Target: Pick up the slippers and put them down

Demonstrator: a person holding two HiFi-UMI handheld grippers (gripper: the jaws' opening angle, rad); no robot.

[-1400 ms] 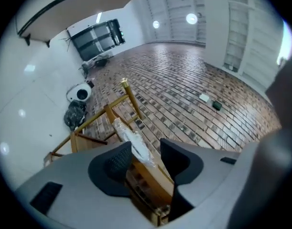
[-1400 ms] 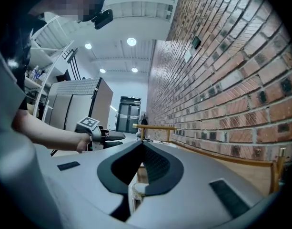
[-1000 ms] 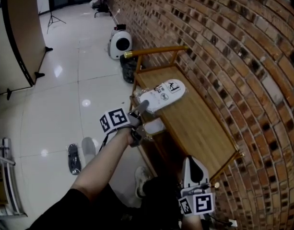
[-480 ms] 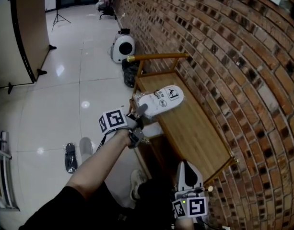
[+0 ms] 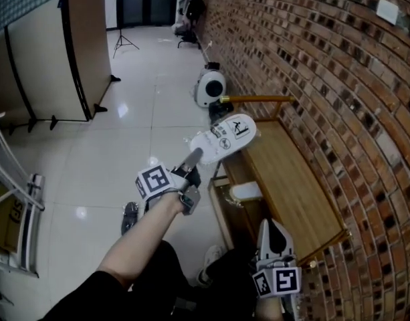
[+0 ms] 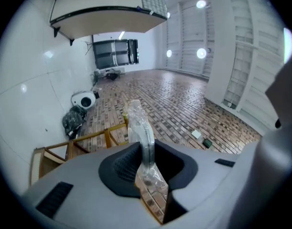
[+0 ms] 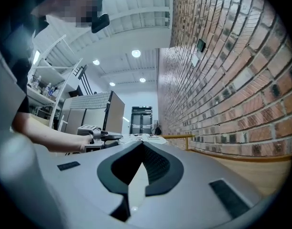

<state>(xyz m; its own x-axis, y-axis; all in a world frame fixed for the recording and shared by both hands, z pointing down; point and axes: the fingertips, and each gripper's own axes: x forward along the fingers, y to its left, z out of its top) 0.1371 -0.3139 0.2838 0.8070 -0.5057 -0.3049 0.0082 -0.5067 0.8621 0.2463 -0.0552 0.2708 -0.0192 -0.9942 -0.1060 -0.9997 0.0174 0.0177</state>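
I am holding the slippers (image 5: 225, 138) with my left tool (image 5: 196, 155). Its jaws have just been closing, and they are now standing narrow, pressing on the near edge of the pair. The slippers are white, with black printing on top, and they are lying flat together inside a clear plastic wrap (image 6: 142, 128). In the left gripper view this wrap is standing up between the two dark pads of the tool. The slippers are hanging in the air, reaching out from the tool toward the brick wall (image 5: 338, 79). In the head view they are showing over the far corner of the wooden worktop (image 5: 291, 192) and the shiny floor (image 5: 124, 146) beside it, just under the worktop's round rail (image 5: 258, 99).

My right tool (image 5: 271, 225) is hanging low near my body, at the near end of the worktop and well apart from the slippers. Its jaws are resting together at the tips, with nothing between them. Behind the worktop, a white round machine (image 5: 209, 87) is standing on the floor by the wall.
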